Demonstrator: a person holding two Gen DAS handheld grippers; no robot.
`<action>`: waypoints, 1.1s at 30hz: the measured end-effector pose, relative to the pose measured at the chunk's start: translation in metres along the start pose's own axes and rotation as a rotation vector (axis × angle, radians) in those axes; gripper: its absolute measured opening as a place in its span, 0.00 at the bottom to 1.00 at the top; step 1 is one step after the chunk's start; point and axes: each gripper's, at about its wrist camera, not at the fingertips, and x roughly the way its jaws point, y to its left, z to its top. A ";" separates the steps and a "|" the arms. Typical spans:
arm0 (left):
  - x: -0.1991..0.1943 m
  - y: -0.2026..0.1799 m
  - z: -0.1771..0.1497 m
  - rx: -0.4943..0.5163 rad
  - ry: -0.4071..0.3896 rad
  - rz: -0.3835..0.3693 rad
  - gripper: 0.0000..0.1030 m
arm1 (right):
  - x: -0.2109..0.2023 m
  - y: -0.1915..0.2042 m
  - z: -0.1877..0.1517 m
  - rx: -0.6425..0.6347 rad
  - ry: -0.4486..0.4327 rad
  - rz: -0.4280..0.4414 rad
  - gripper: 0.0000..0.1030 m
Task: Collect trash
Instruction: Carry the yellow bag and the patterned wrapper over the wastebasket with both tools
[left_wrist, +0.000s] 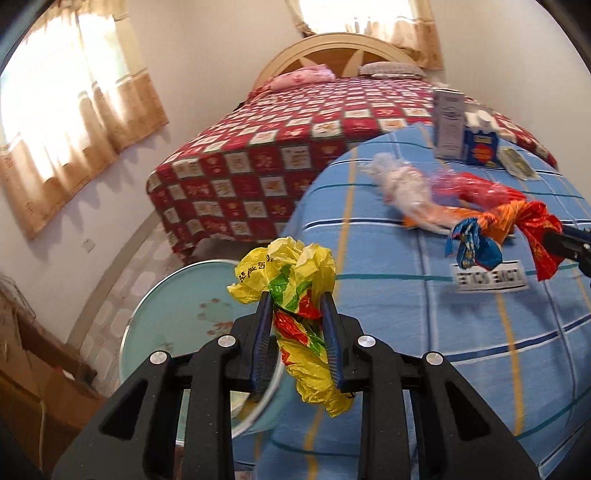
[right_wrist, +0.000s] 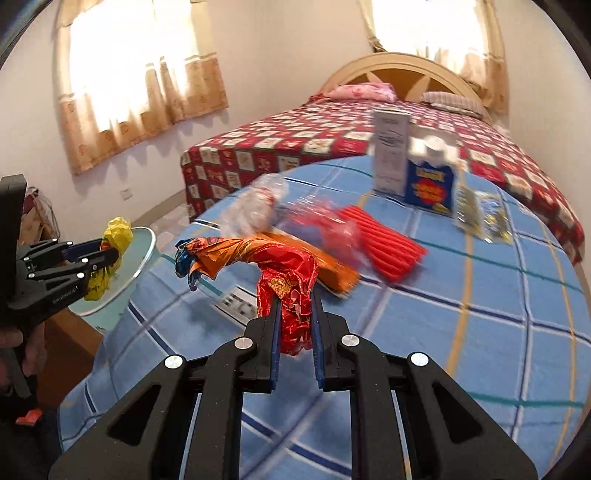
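Both grippers are matte black plastic: the left gripper (left_wrist: 297, 299) and right gripper (right_wrist: 295, 295) each have blue ribbed pads (left_wrist: 263, 350) on straight fingers, silver round screw heads (left_wrist: 160, 357) at linkage joints, and triangular cut-outs; white lettering marks the left one's side

The crumpled clear plastic bag (right_wrist: 258, 205) on the blue checked cloth is smeared by motion blur, as are the tall white carton (right_wrist: 390, 153) and the blue printed box (right_wrist: 430, 184), whose lettering cannot be read. The right gripper (left_wrist: 561, 242) is cut off by the left wrist view's edge. The white printed label (right_wrist: 236, 302) lies partly hidden behind the twisted red-and-orange foil wrapper (right_wrist: 284, 280).
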 end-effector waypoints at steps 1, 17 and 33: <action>0.000 0.004 -0.002 -0.004 0.002 0.008 0.26 | 0.003 0.004 0.003 -0.007 0.001 0.005 0.15; 0.004 0.071 -0.018 -0.076 0.023 0.127 0.26 | 0.051 0.064 0.042 -0.123 0.012 0.087 0.15; 0.013 0.109 -0.032 -0.123 0.064 0.199 0.27 | 0.080 0.102 0.062 -0.201 0.035 0.119 0.15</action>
